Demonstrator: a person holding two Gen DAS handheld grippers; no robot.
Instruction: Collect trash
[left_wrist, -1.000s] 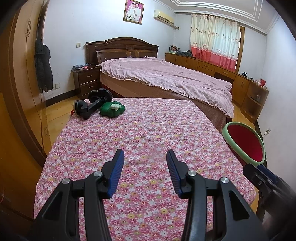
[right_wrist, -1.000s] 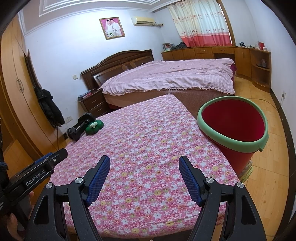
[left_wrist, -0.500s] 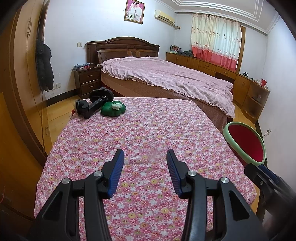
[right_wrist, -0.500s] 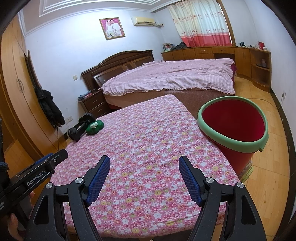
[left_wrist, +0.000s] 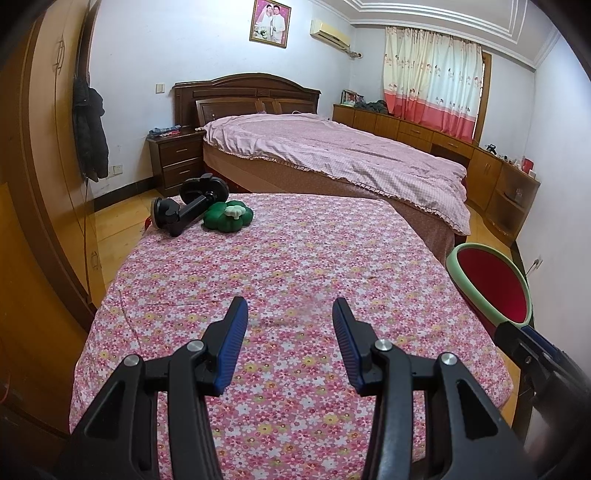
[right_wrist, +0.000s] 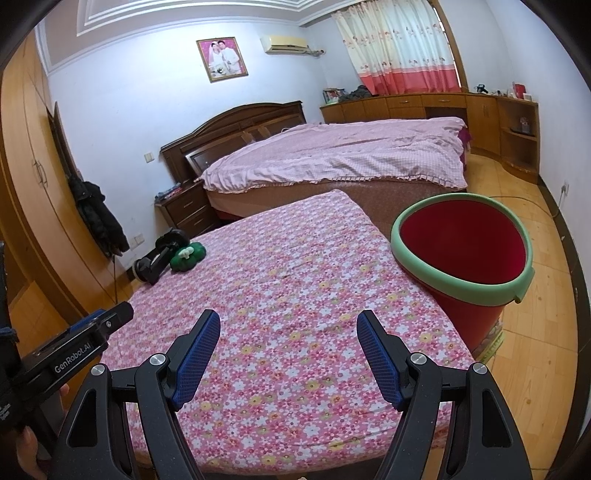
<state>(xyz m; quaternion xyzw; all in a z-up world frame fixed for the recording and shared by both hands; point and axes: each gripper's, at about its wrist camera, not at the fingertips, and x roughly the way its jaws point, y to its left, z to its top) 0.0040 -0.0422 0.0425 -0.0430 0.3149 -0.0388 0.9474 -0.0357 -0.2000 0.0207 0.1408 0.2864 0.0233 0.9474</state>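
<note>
A black phone holder (left_wrist: 188, 210) and a green flower-shaped object (left_wrist: 227, 218) lie side by side at the far left corner of the floral-cloth table (left_wrist: 295, 280); both also show in the right wrist view, the holder (right_wrist: 159, 258) and the green object (right_wrist: 186, 256). A red bucket with a green rim (right_wrist: 463, 251) stands on the floor at the table's right side, also in the left wrist view (left_wrist: 491, 288). My left gripper (left_wrist: 290, 314) is open and empty above the table's near part. My right gripper (right_wrist: 288, 325) is open and empty above the near edge.
A bed with a pink cover (left_wrist: 332, 151) stands beyond the table. A nightstand (left_wrist: 175, 162) is at its left, a wardrobe with a hanging black coat (left_wrist: 90, 129) along the left wall, and low cabinets (right_wrist: 443, 107) along the far right wall.
Both views have shifted only slightly; the left gripper has drifted a little. Both grippers stay open and empty.
</note>
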